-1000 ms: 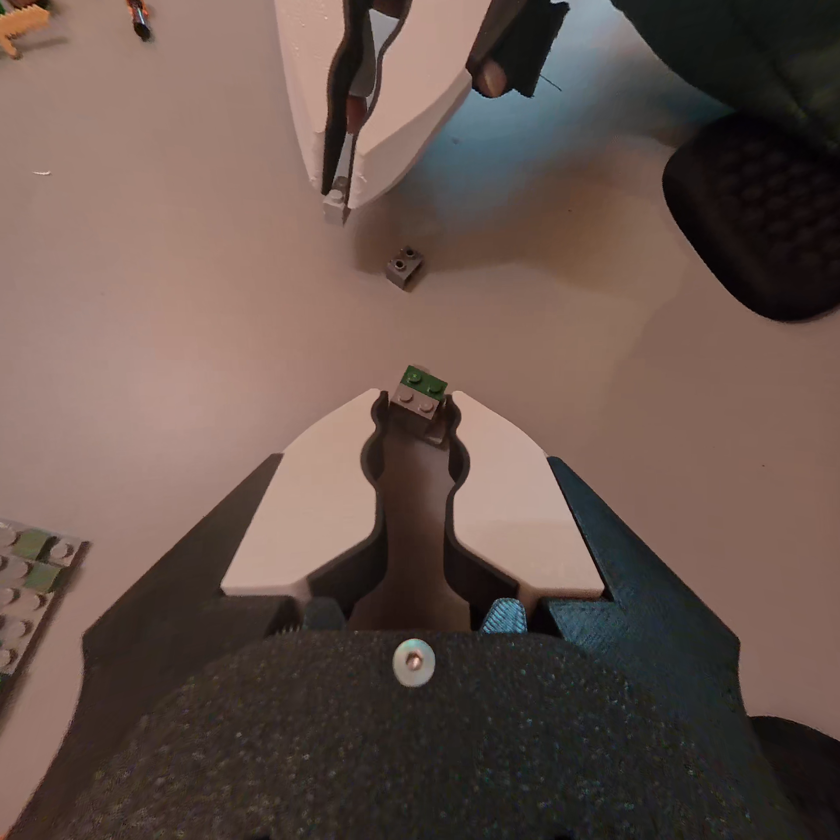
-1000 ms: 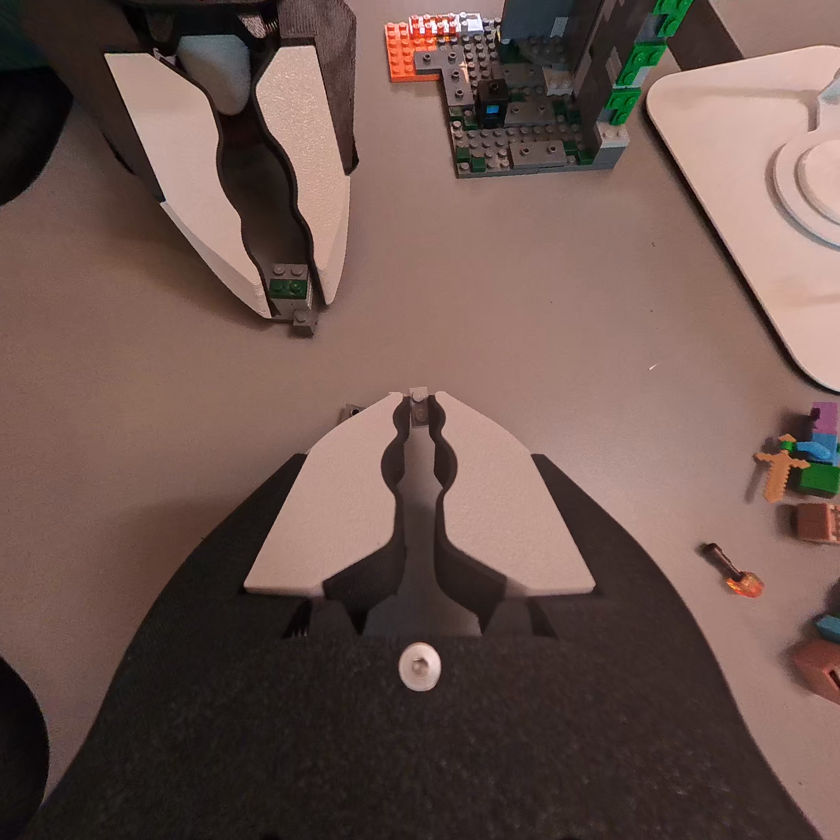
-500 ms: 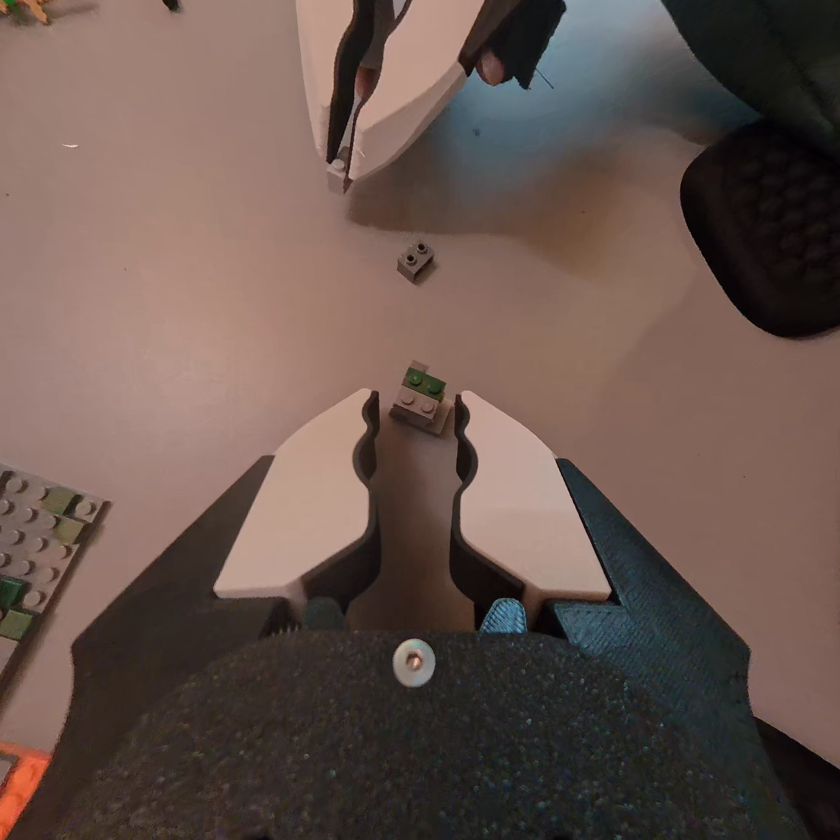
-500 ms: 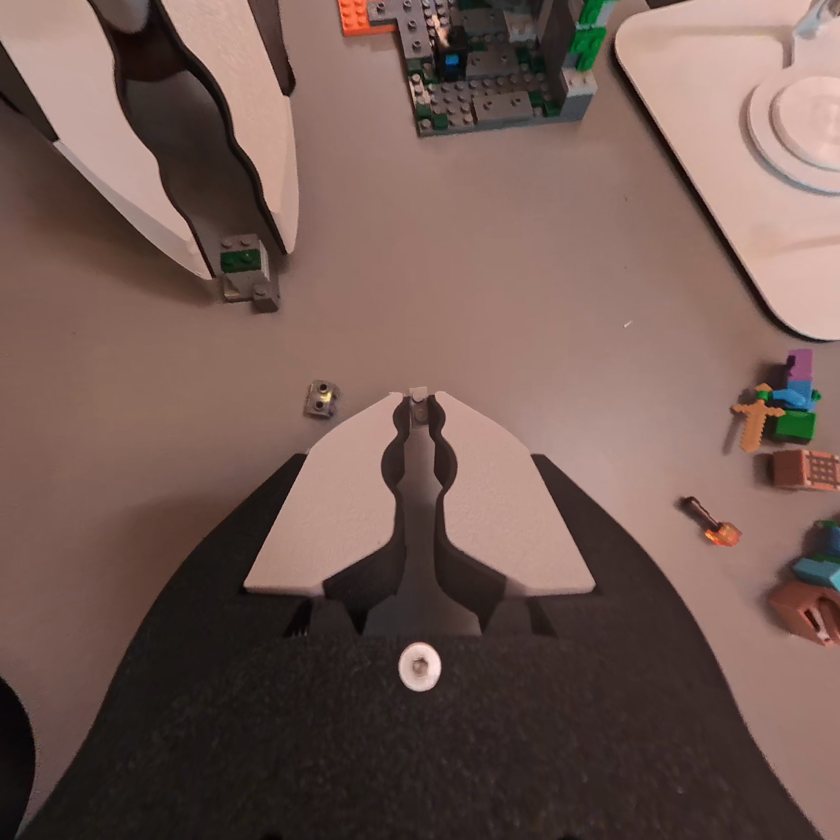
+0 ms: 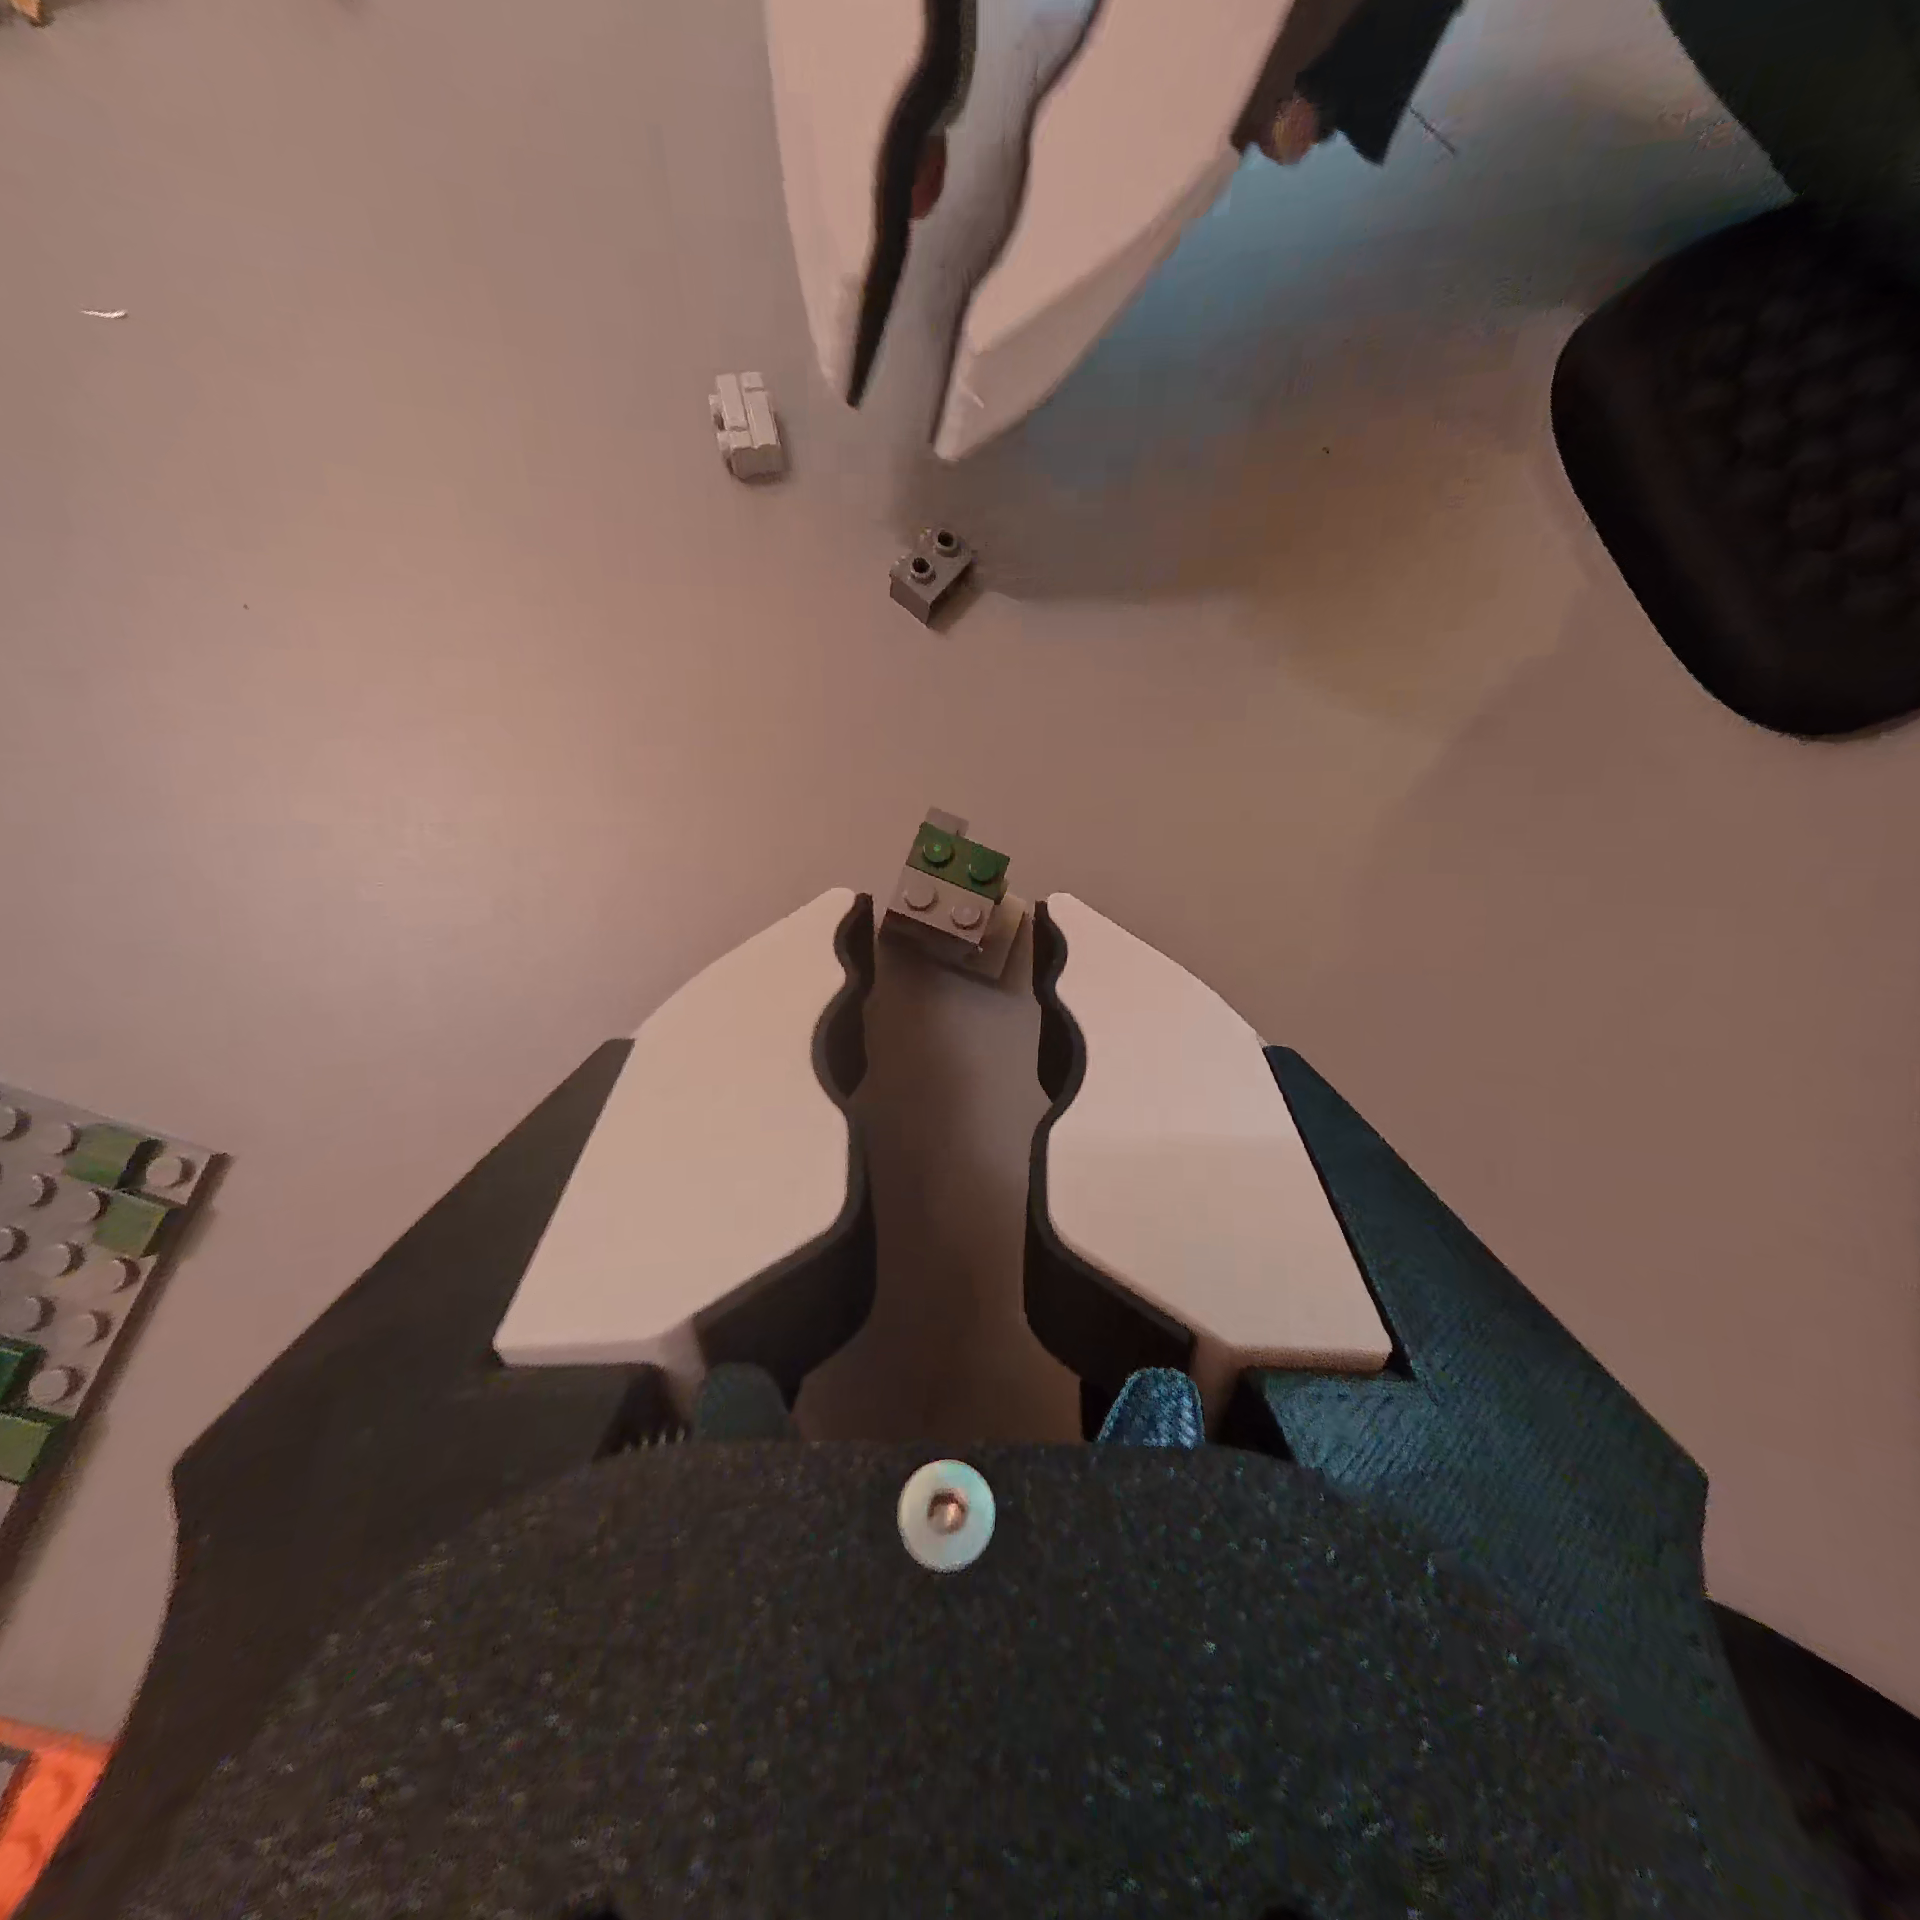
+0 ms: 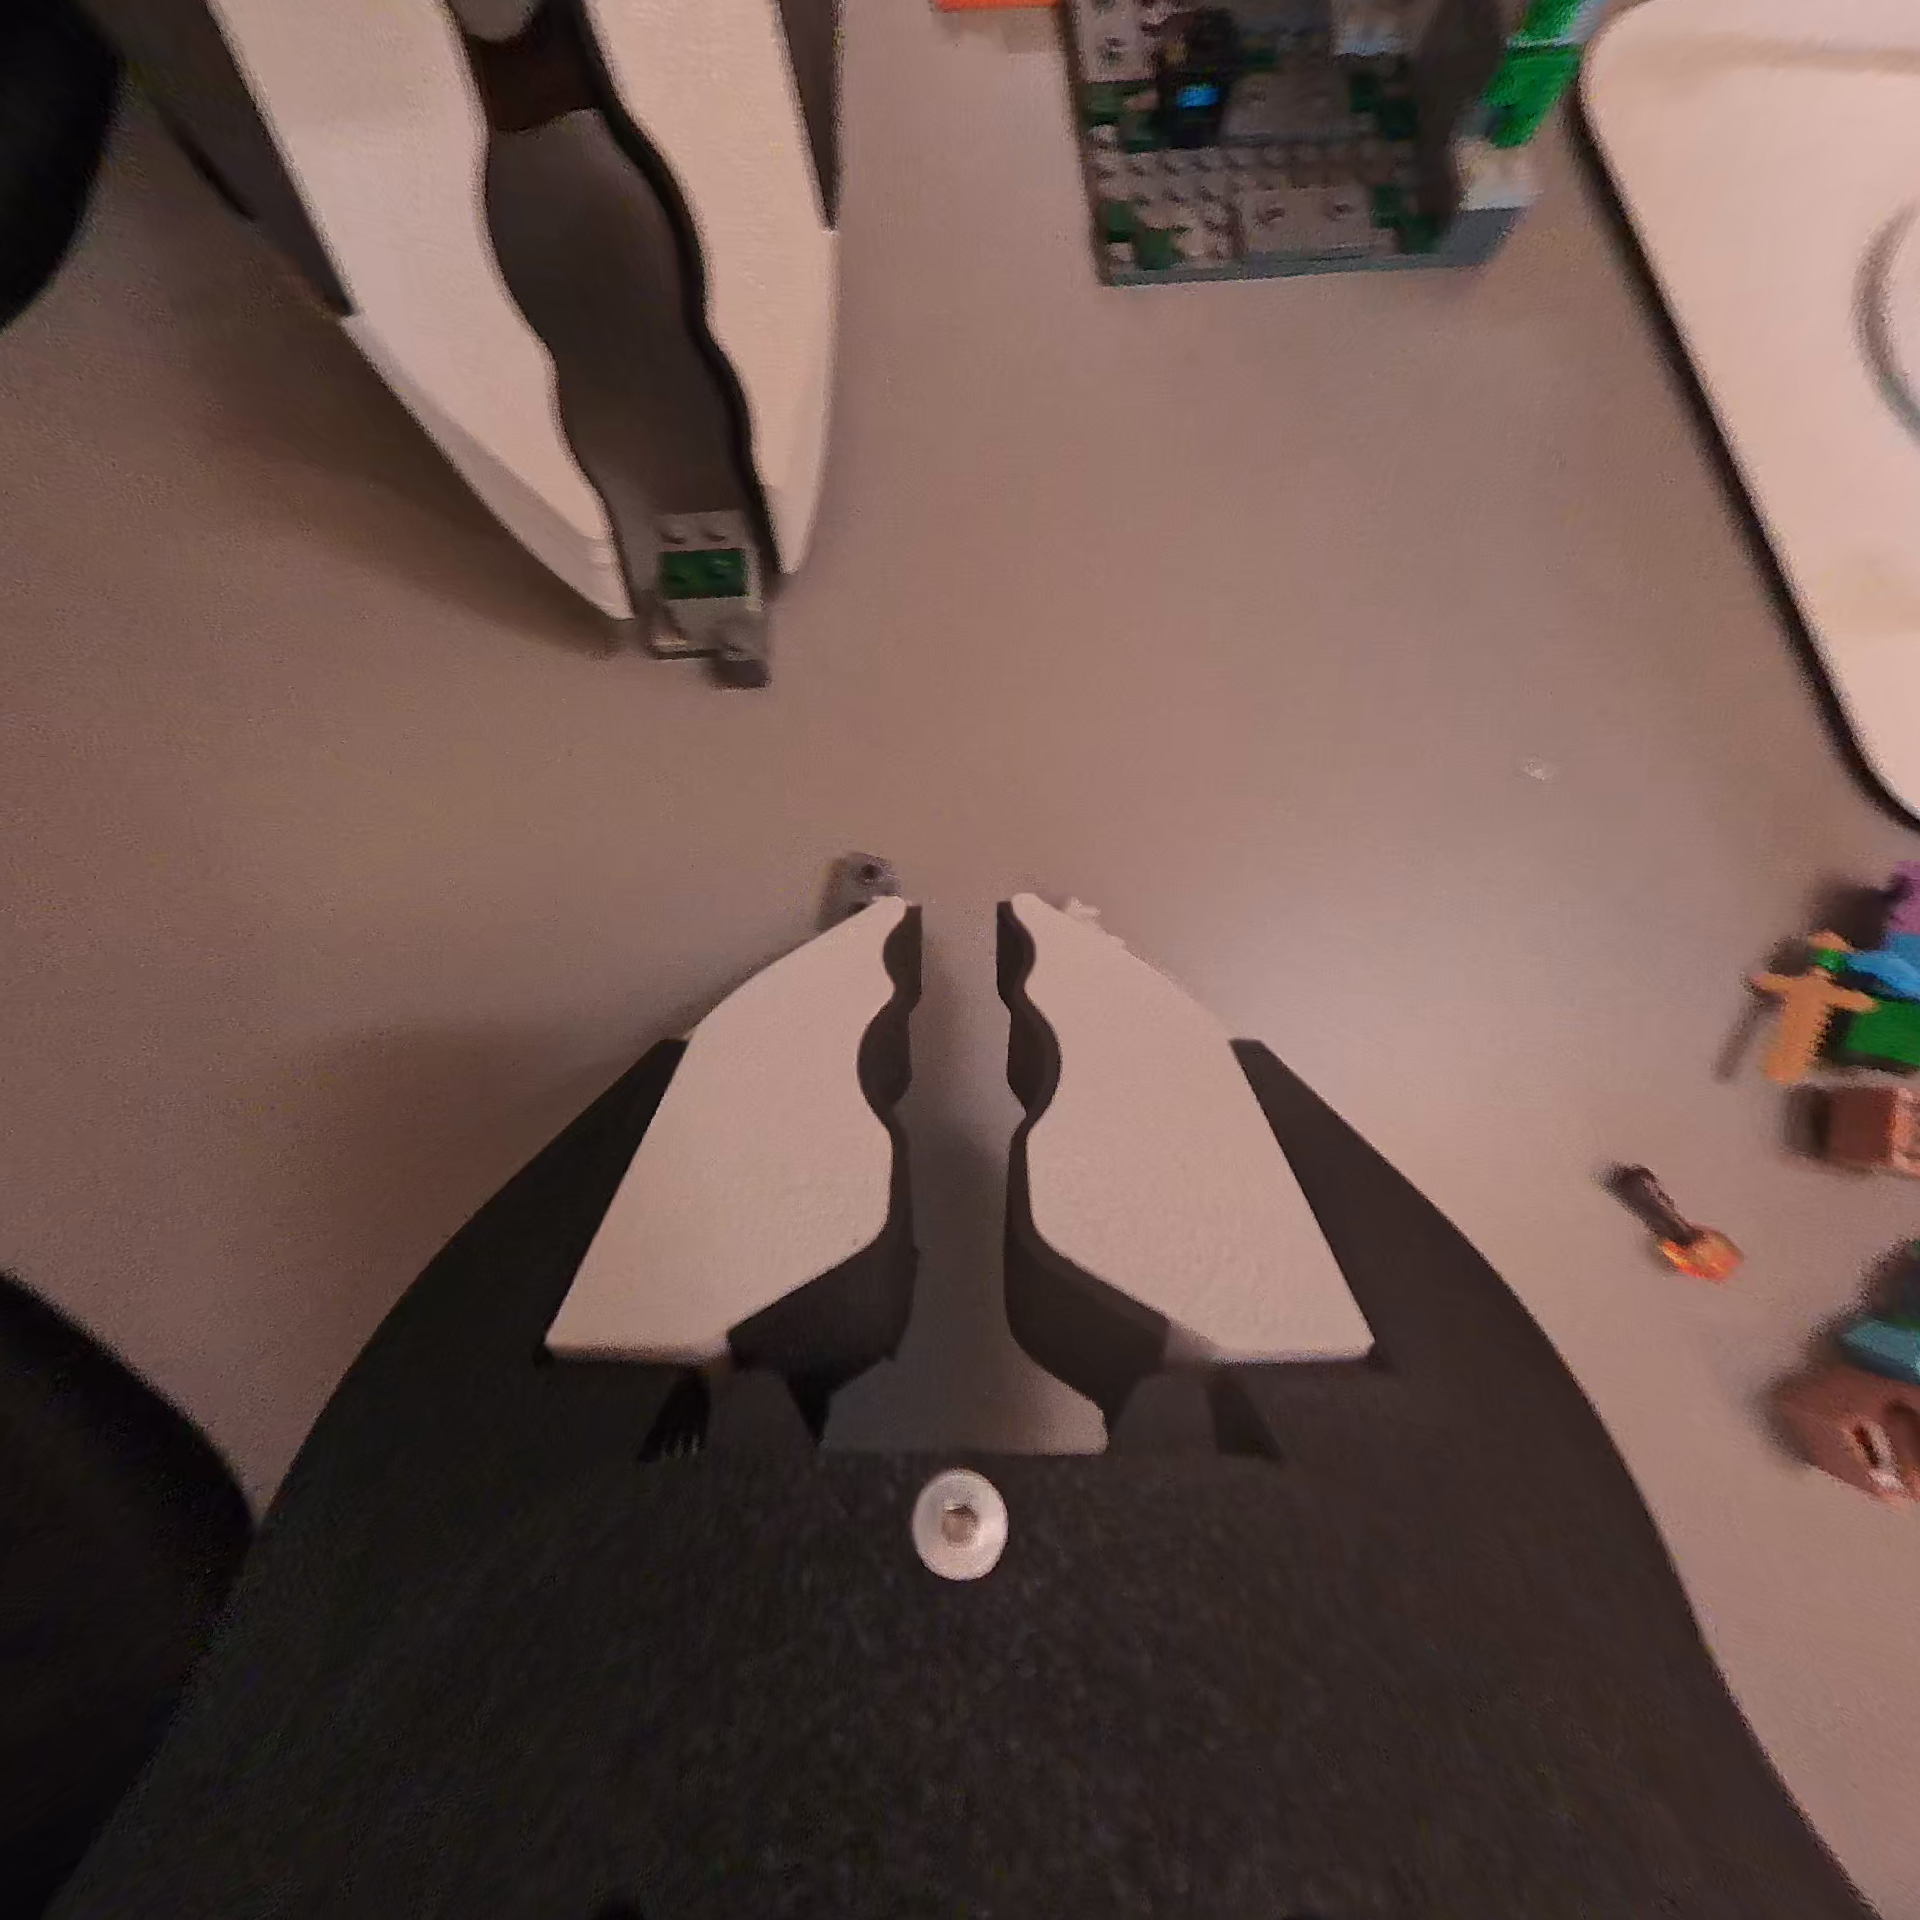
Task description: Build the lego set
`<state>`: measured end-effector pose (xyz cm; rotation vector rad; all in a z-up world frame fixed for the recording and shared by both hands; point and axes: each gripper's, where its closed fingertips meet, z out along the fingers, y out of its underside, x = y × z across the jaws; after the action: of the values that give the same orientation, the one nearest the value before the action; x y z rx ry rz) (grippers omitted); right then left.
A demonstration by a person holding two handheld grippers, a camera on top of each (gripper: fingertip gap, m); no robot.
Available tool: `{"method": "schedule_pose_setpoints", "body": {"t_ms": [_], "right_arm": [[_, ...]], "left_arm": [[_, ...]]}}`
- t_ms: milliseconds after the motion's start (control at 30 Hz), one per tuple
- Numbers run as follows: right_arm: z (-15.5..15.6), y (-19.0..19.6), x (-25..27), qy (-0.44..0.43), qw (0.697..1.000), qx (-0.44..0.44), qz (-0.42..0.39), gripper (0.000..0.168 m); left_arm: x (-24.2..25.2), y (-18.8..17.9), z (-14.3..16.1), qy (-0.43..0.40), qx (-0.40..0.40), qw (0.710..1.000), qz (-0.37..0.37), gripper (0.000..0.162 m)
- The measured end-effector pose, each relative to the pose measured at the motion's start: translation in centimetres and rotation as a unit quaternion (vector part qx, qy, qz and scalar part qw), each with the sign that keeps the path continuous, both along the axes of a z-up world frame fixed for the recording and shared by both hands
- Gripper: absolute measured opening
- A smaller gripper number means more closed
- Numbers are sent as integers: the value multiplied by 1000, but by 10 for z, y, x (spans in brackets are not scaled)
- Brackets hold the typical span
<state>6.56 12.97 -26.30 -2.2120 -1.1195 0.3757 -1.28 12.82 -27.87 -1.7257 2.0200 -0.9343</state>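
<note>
My left gripper point(image 5: 951, 920) is open, low over the table. A small grey and green lego assembly point(image 5: 954, 883) lies on the table between its fingertips, untouched. It also shows in the right wrist view point(image 6: 701, 587), between the left gripper's tips point(image 6: 701, 623). My right gripper point(image 6: 958, 914) is open and empty. A light grey piece point(image 5: 746, 424) lies on the table beside the right gripper point(image 5: 899, 421). A dark grey two-stud brick point(image 5: 932, 569) lies between the two grippers; it peeks out by my right gripper's left fingertip point(image 6: 862, 883).
The lego build on its grey baseplate point(image 6: 1299, 135) stands at the far side; its corner also shows in the left wrist view point(image 5: 62, 1247). A white stand base point(image 6: 1766, 312) is at the right. Loose pieces, a sword figure point(image 6: 1829, 1008) and a torch point(image 6: 1673, 1236) lie at the right. A black pad point(image 5: 1756, 488) is nearby. Left tips to right tips: about 9 cm.
My left gripper opened and let go of the grey and green assembly. My right gripper opened and dropped the light grey piece onto the table.
</note>
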Motion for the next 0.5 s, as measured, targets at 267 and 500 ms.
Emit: {"method": "schedule_pose_setpoints", "body": {"t_ms": [267, 500], "right_arm": [[-25, -6, -17, -24, 998, -57, 8, 14], [-21, -1, -21, -43, 999, -10, 25, 11]], "left_arm": [[-4, 2, 1, -1, 2, 1000, -7, 25], [-8, 4, 4, -3, 3, 1000, -10, 28]]}}
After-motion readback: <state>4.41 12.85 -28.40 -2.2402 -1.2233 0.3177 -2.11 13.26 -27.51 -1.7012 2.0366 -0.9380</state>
